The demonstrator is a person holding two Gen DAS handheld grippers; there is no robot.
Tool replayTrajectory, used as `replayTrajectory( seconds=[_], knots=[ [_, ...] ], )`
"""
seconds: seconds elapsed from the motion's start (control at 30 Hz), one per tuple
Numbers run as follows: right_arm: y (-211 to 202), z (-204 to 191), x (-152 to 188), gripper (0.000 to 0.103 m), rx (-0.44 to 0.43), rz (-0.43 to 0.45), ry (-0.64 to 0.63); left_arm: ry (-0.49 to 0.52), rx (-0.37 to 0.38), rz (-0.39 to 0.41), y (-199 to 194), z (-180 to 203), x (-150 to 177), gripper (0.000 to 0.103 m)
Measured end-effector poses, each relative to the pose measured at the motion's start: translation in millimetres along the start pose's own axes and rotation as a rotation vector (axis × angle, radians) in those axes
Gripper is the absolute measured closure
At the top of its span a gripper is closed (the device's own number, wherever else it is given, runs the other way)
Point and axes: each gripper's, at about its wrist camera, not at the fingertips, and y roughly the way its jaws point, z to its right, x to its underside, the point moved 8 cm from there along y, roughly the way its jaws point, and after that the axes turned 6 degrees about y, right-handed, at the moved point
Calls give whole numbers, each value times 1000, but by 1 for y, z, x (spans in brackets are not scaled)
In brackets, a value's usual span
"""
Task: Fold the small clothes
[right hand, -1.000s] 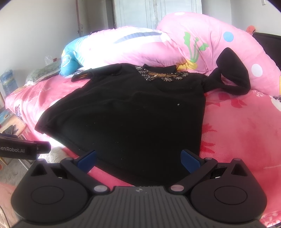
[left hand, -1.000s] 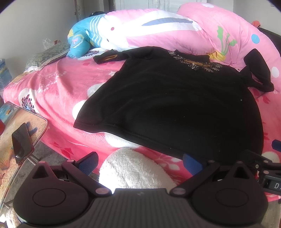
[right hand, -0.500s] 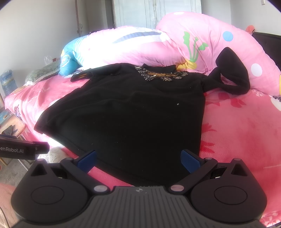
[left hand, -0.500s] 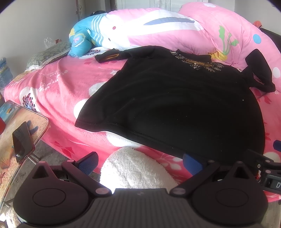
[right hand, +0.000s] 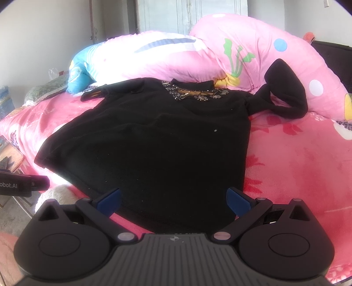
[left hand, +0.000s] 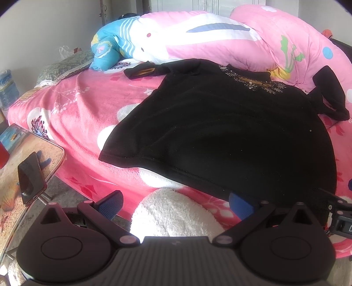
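Nearest the left wrist camera, the left gripper (left hand: 175, 203) has its blue-padded fingers (left hand: 110, 203) spread wide with nothing between them; a white fluffy cushion (left hand: 173, 213) sits in the gap just beyond, below the bed's edge. To the left stands a small desk (left hand: 52, 154) with a beach print, and a phone (left hand: 29, 178) is propped upright on it. The right gripper (right hand: 173, 201) is likewise wide open and empty — its fingers (right hand: 238, 201) hover over the near hem of the shirt (right hand: 154, 143), with the hem lying between and just beyond the tips; whether they touch the cloth cannot be told. The black shirt (left hand: 220, 132) lies spread flat, front up, on the pink flowered bed (left hand: 83, 110), its hem at the near edge and its beaded collar (right hand: 195, 93) at the far end. One sleeve (left hand: 145, 71) stretches out flat to the left, showing a tan lining at the cuff; the other sleeve (right hand: 283, 88) is bunched and looped up against the bedding on the right. Behind the shirt, a rolled pink quilt (right hand: 253, 55) with a carrot print runs across the bed, beside a blue-and-white striped part (left hand: 114, 44) at the left. A greenish pillow (left hand: 66, 65) lies at the far left corner, and pale cupboard doors (right hand: 187, 15) stand behind everything.
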Motion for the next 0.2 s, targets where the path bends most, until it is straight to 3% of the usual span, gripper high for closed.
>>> replayTrajectory(
  seconds=[0.2],
  knots=[
    [3,-2,-23,0,1,57,-20,-16,-42,44,3,-17,-21,0]
  ],
)
